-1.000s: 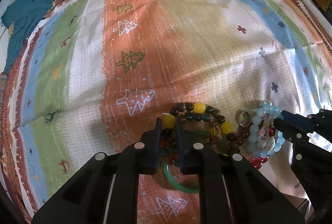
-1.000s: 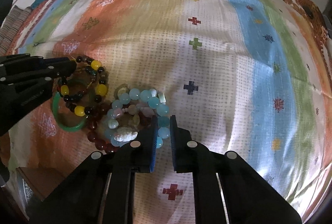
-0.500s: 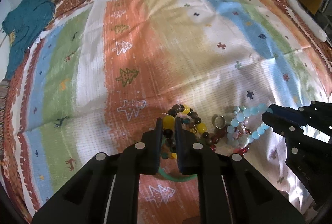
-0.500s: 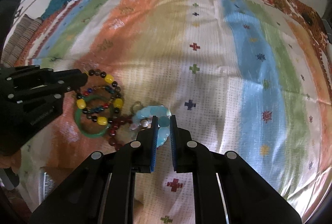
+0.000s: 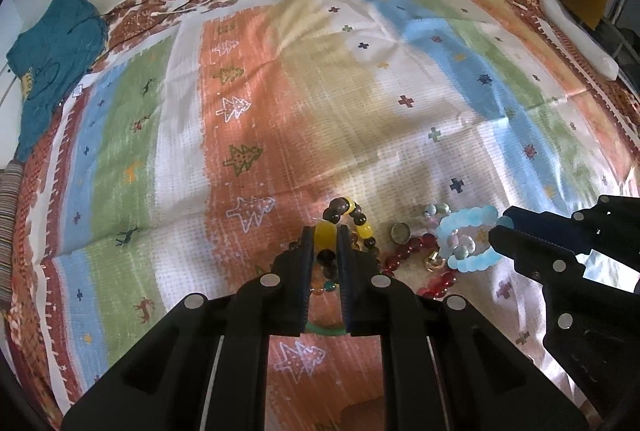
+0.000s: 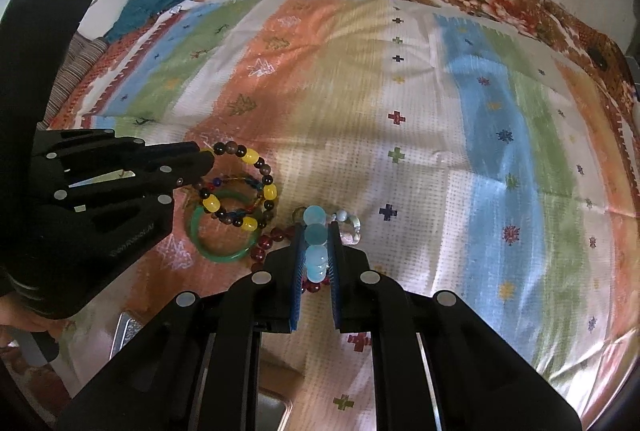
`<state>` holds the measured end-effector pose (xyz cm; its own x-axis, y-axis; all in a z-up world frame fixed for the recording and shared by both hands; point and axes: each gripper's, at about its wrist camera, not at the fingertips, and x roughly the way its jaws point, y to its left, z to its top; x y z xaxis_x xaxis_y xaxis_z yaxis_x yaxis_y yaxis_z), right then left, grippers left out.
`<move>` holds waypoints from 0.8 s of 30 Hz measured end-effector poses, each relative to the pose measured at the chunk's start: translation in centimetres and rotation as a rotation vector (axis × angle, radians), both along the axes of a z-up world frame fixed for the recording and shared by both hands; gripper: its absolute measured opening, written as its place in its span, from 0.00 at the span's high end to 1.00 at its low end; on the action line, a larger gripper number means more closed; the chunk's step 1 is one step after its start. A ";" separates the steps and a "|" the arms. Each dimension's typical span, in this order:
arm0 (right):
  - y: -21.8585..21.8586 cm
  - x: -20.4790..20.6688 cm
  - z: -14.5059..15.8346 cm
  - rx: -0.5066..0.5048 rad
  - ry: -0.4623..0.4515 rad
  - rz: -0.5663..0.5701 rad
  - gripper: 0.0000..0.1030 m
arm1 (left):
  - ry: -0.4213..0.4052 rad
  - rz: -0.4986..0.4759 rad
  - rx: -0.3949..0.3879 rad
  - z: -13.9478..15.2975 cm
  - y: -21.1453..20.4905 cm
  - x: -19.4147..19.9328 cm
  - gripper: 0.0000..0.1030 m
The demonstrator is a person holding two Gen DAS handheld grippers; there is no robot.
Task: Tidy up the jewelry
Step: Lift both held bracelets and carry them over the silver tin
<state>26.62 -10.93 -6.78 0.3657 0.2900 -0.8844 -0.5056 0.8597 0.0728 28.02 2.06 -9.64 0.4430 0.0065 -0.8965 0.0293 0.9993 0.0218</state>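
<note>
Pale-blue bead bracelet (image 6: 314, 243) — between right claw (image 6: 314, 231) pads

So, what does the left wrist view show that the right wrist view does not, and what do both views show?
Only the left wrist view shows the left gripper from behind, its fingers shut on a yellow bead of the brown-and-yellow bracelet, and a white bar at the bed's edge.

Only the right wrist view shows the right gripper shut on the light blue bracelet, and nearly the whole green bangle.

Both show the striped blanket, the red beads and the teal garment.
</note>
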 end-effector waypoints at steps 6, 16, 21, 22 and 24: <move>-0.4 -0.4 0.4 -0.008 -0.018 -0.010 0.88 | -0.012 -0.002 -0.001 0.9 -0.3 -0.7 0.90; -0.5 -1.8 1.5 -0.006 -0.045 -0.018 0.88 | -0.058 0.000 -0.020 3.2 -0.3 -2.9 0.89; -0.7 -2.6 2.4 0.000 -0.061 -0.019 0.88 | -0.074 0.010 -0.037 4.1 0.2 -4.5 0.89; -0.7 -2.8 2.6 0.000 -0.067 -0.018 0.88 | -0.076 0.012 -0.041 4.2 0.3 -4.7 0.89; -0.8 -3.3 2.9 0.004 -0.074 -0.015 0.88 | -0.086 0.016 -0.051 4.8 0.5 -5.4 0.89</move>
